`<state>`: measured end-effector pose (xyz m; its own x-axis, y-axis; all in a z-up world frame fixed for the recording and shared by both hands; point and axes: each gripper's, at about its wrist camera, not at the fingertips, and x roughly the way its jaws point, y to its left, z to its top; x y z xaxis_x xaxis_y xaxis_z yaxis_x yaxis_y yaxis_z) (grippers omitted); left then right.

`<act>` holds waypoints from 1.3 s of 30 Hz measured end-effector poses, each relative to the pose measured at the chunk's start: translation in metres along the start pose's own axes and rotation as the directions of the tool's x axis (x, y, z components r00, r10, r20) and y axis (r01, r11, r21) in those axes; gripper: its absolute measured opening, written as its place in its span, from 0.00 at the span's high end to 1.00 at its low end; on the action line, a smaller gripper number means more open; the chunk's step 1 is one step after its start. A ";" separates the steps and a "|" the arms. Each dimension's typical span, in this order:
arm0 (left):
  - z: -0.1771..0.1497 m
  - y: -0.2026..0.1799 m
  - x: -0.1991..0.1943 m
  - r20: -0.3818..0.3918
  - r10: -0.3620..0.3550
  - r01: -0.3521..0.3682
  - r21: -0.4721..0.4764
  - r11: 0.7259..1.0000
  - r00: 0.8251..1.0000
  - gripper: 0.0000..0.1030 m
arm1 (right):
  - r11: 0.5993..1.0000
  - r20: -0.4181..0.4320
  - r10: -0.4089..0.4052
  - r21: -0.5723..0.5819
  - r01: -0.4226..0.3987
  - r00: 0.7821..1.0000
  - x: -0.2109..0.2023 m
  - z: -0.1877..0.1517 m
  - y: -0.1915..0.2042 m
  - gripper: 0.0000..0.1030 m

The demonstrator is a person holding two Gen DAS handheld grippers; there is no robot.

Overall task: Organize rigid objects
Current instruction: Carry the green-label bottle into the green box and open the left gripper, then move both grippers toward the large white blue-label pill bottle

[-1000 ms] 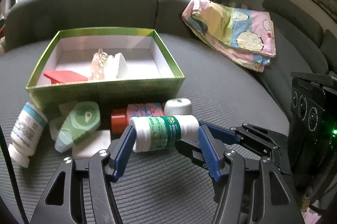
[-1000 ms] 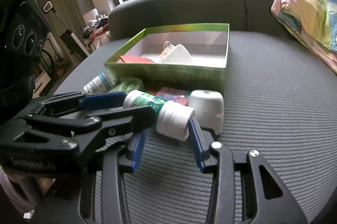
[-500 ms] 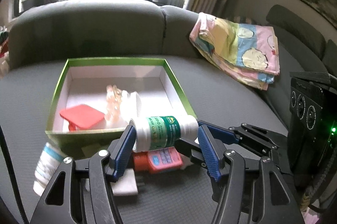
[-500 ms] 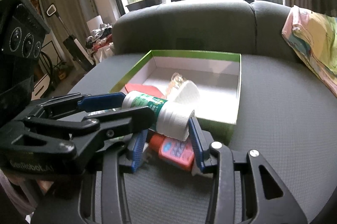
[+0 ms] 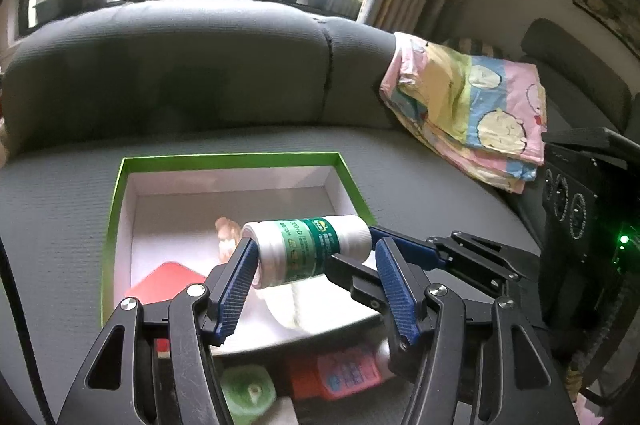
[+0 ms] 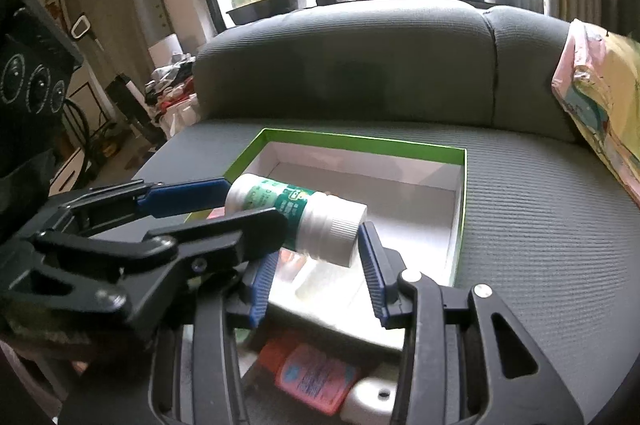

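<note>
- The bottle point(image 5: 308, 249) hangs on its side in the air over the near part of the box point(image 5: 224, 158), which sits on the sofa point(image 5: 420, 185).
- Both tools hold it. The left gripper point(image 5: 315, 247) spans it end to end, and the right gripper point(image 6: 320, 245) is clamped across the cap end.
- I judge the step to be lowering the bottle into the box. Carry it a little further in so that it clears the near wall, then bring both hands down together and level.
- Aim for the bare white floor toward the far right. A red thing point(image 5: 160, 283) and a pale item already fill the near left.
- Release only when the bottle rests on the floor. It may be best to open one gripper first, since a round bottle could roll. Lift straight up so that no finger catches the rim.
- Hard to make out:
  - whether the left gripper's right pad truly presses on the cap, as the other tool's fingers cross there;
  - the right gripper's left pad, which is hidden behind the left tool in the right view;
  - the near wall of the box, blurred and mostly covered;
  - the pale item under the bottle;
  - the pink item point(image 5: 344, 373) and green item point(image 5: 248, 393) outside the box, both cut off by the fingers.
</note>
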<state>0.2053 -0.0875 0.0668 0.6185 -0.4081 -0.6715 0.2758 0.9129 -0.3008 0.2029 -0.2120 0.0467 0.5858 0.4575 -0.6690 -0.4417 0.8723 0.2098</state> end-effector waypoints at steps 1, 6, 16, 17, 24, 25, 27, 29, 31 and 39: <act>0.003 0.005 0.005 -0.006 0.002 -0.002 -0.007 1.000 1.000 0.40 | 1.000 -0.007 -0.001 0.006 0.001 1.000 0.006 0.003 -0.002 0.61; 0.013 0.034 0.027 -0.038 0.000 -0.003 -0.059 0.998 0.999 0.40 | 1.000 -0.056 0.020 0.020 -0.019 0.998 0.042 0.015 -0.008 0.61; 0.016 0.080 0.057 -0.104 -0.004 -0.014 -0.178 0.984 0.995 0.40 | 1.000 -0.157 0.008 0.018 -0.005 0.988 0.101 0.027 -0.006 0.61; 0.016 0.082 0.058 -0.106 0.010 -0.030 -0.188 0.982 0.994 0.40 | 1.000 -0.161 0.003 0.021 0.000 0.987 0.104 0.026 -0.006 0.61; 0.017 0.093 0.050 -0.149 0.087 -0.120 -0.226 0.967 0.985 0.14 | 0.995 -0.154 -0.051 0.082 0.064 0.987 0.091 0.027 -0.024 0.31; 0.016 0.096 0.047 -0.154 0.097 -0.132 -0.239 0.962 0.983 0.14 | 0.993 -0.152 -0.049 0.098 0.065 0.987 0.086 0.027 -0.027 0.31; 0.012 0.101 0.041 -0.161 0.101 -0.141 -0.264 0.954 0.982 0.14 | 0.991 -0.143 -0.042 0.121 0.060 0.989 0.074 0.026 -0.031 0.27; 0.007 0.105 0.030 -0.161 0.119 -0.162 -0.284 0.945 0.980 0.14 | 0.990 -0.134 -0.050 0.124 0.067 0.990 0.060 0.022 -0.031 0.18; 0.001 0.107 0.022 -0.165 0.134 -0.179 -0.295 0.938 0.977 0.14 | 0.990 -0.129 -0.054 0.119 0.070 0.990 0.048 0.017 -0.030 0.17; -0.027 0.107 -0.010 -0.175 0.182 -0.229 -0.305 0.924 0.968 0.13 | 0.990 -0.113 -0.089 0.097 0.100 0.990 0.008 -0.006 -0.016 0.06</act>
<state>0.2091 0.0143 0.0234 0.5200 -0.2289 -0.8229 -0.1114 0.9370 -0.3310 0.2104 -0.2234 0.0335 0.5421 0.3556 -0.7614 -0.3131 0.9263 0.2097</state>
